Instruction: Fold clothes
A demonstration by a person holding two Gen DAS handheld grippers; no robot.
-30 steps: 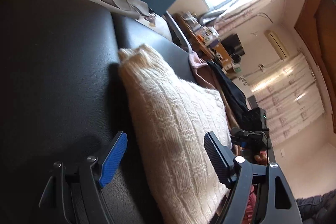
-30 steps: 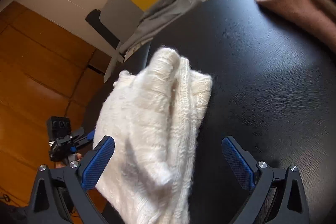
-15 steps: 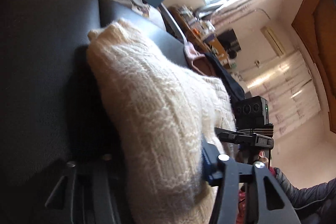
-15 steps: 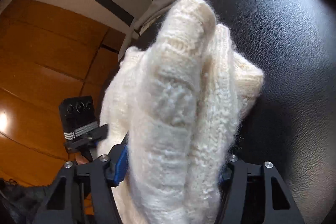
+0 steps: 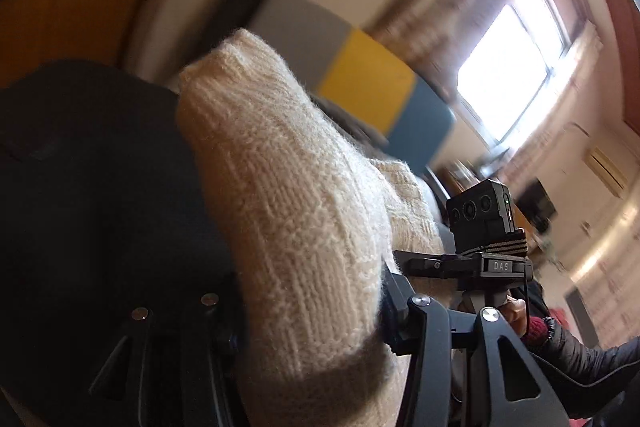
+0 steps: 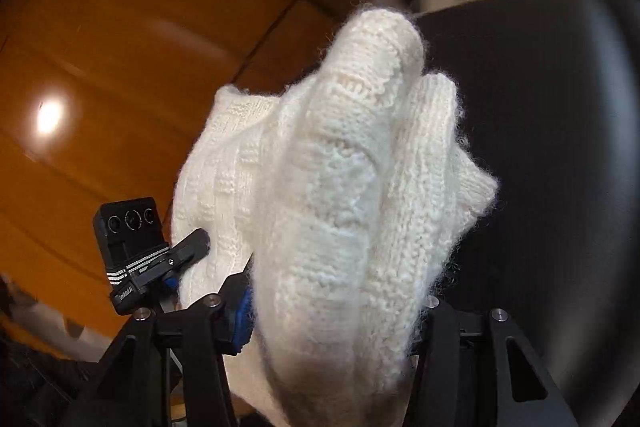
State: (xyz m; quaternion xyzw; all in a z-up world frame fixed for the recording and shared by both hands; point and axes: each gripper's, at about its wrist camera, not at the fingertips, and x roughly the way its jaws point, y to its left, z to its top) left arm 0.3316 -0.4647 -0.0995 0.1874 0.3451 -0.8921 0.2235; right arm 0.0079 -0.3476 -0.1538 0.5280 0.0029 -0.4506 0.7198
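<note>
Both tools grip a cream knitted sweater [image 5: 304, 227], folded thick: the left tool [image 5: 312, 311] pinches one end, the right tool [image 6: 336, 307], its jaws just closed further, the other, above the black tabletop [image 6: 560, 147] at 3 o'clock.

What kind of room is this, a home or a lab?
Most likely a lived-in room at home: a bright curtained window, a wall-mounted air conditioner, orange-brown wooden panelling, and a cream knitted sweater being folded over a black padded surface.
</note>
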